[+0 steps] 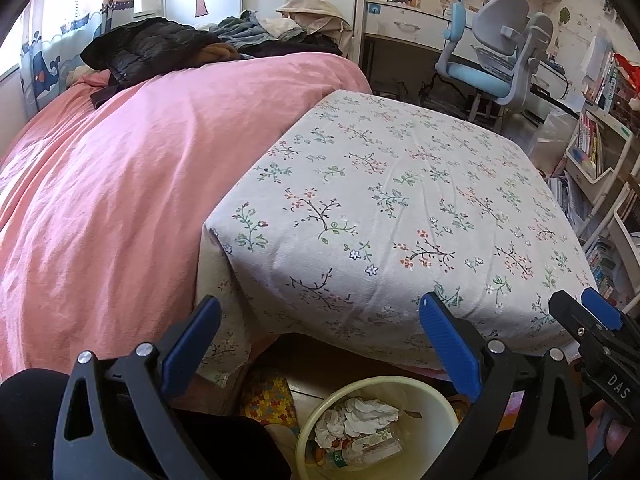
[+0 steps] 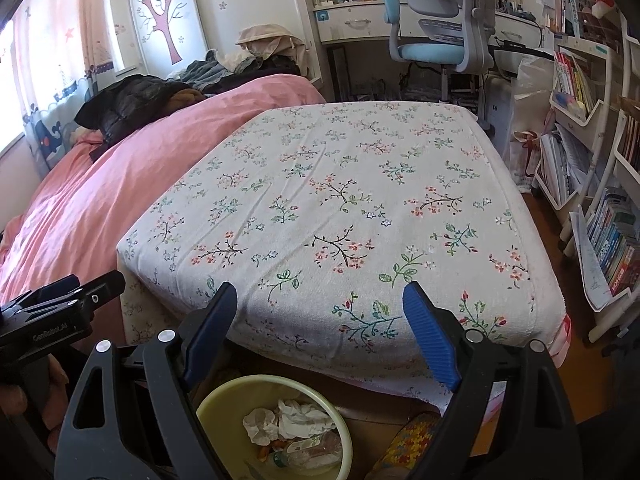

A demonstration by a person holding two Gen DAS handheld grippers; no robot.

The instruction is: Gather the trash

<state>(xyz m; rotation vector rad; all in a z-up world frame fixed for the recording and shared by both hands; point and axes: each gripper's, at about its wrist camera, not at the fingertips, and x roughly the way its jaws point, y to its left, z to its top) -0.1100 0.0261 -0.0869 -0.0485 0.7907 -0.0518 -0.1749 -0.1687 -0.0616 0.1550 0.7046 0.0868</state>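
Both grippers hang over a round pale-yellow trash bin (image 1: 432,404) on the wooden floor, just in front of a table draped in a floral cloth (image 1: 400,200). The left gripper (image 1: 320,344) has its two blue-padded fingers spread wide with nothing between them; the right gripper (image 2: 320,332) is spread just as wide and is likewise empty. Each gripper also shows at the edge of the other's view.

Inside the bin lie two or three crumpled white tissues (image 2: 288,420), one clear plastic bottle (image 2: 308,454) and a few small orange scraps too small to name. The cloth's hanging edge overhangs the bin's far side. One bright puzzle-patterned bag (image 2: 408,440) sits just beside the bin.

A pink bedspread (image 1: 120,180) piled with clothes flanks the table on the left; one grey-and-blue desk chair (image 2: 444,12) and book-filled shelves (image 2: 580,92) stand beyond and to the right.
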